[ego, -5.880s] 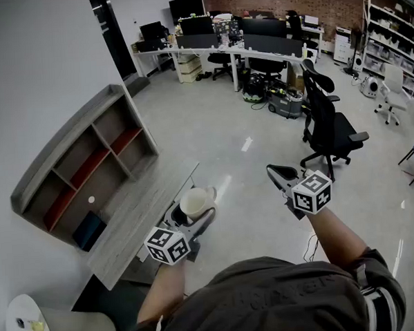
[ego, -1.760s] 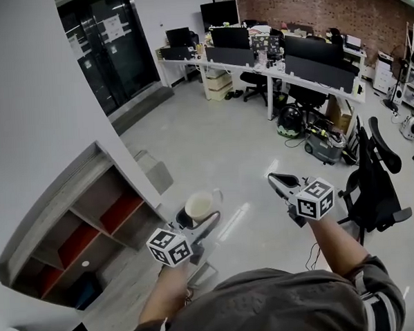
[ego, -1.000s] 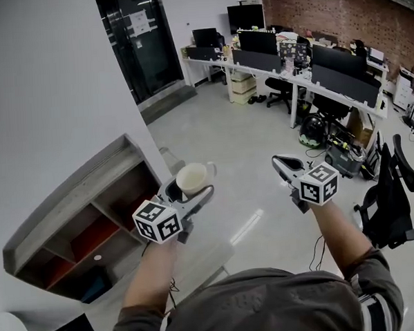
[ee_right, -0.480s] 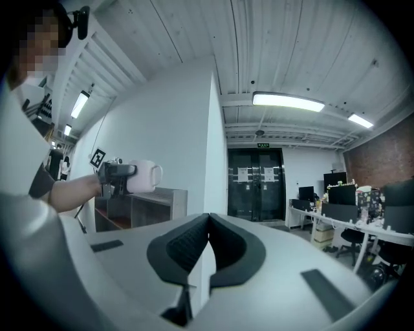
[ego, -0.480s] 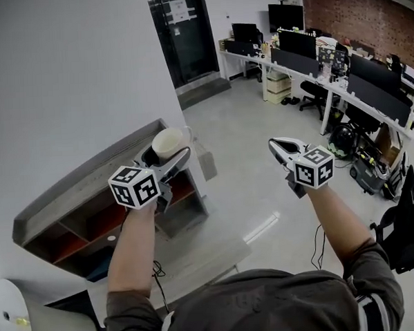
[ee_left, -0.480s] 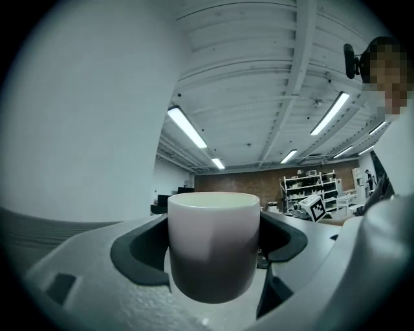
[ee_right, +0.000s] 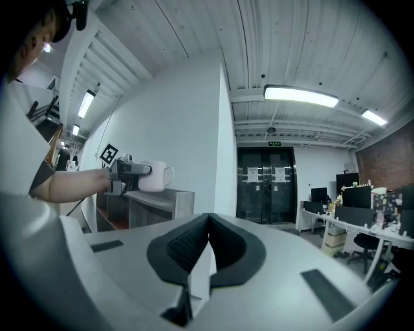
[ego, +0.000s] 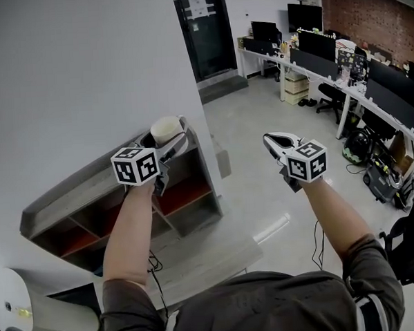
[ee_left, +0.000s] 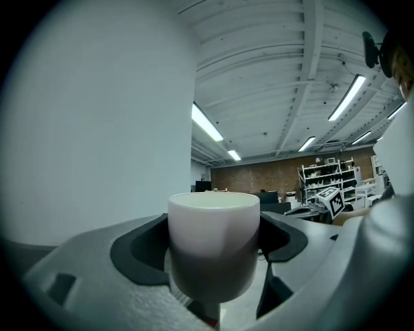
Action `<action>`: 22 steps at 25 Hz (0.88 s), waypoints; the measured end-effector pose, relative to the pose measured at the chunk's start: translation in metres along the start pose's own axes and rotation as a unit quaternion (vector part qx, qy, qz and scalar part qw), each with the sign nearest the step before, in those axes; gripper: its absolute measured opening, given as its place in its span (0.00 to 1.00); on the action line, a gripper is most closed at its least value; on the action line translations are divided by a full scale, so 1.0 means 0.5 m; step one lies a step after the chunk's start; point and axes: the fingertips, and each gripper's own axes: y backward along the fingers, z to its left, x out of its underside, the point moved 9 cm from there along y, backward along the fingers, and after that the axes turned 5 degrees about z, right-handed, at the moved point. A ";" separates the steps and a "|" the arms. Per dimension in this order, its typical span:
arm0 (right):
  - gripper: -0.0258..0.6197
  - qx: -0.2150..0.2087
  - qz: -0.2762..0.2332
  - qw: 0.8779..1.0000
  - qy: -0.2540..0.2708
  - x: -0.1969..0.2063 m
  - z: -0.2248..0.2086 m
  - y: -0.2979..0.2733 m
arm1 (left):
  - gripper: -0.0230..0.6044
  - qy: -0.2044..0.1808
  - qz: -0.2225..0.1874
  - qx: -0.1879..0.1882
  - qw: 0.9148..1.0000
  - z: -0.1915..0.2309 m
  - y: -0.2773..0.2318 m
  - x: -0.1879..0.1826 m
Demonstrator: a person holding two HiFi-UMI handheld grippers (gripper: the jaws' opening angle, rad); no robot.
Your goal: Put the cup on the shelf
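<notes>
While our left hand-held gripper [ego: 165, 141] pinches the cup [ego: 165, 129], right one [ego: 269, 139] closed, releasing near the end of the shelf [ego: 73, 191] beneath risks a fall.

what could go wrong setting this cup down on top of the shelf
1. The cup is held close to the right end of the shelf top. If it is let go there, it might tip over the edge onto the floor.
2. The left gripper clamps the cup's smooth round wall from the sides only, so the cup could slip or twist if its base bumps the shelf top.
</notes>
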 end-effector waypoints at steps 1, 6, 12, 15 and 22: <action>0.03 -0.002 0.000 1.000 0.000 -0.004 0.003 -0.011 | 0.70 0.001 0.003 -0.002 1.000 0.008 -0.003 -0.002; 0.03 -0.014 -0.002 1.000 0.003 -0.007 0.017 -0.063 | 0.70 -0.004 0.018 -0.008 1.000 0.036 -0.025 0.008; 0.03 -0.024 -0.001 1.000 0.005 -0.004 0.033 -0.125 | 0.70 -0.003 0.036 -0.009 0.999 0.072 -0.052 0.031; 0.03 -0.028 0.000 1.000 0.004 -0.009 0.040 -0.146 | 0.70 -0.006 0.046 -0.006 0.999 0.080 -0.062 0.033; 0.03 -0.030 0.007 1.000 0.004 -0.004 0.046 -0.175 | 0.70 -0.012 0.070 -0.010 0.997 0.104 -0.087 0.048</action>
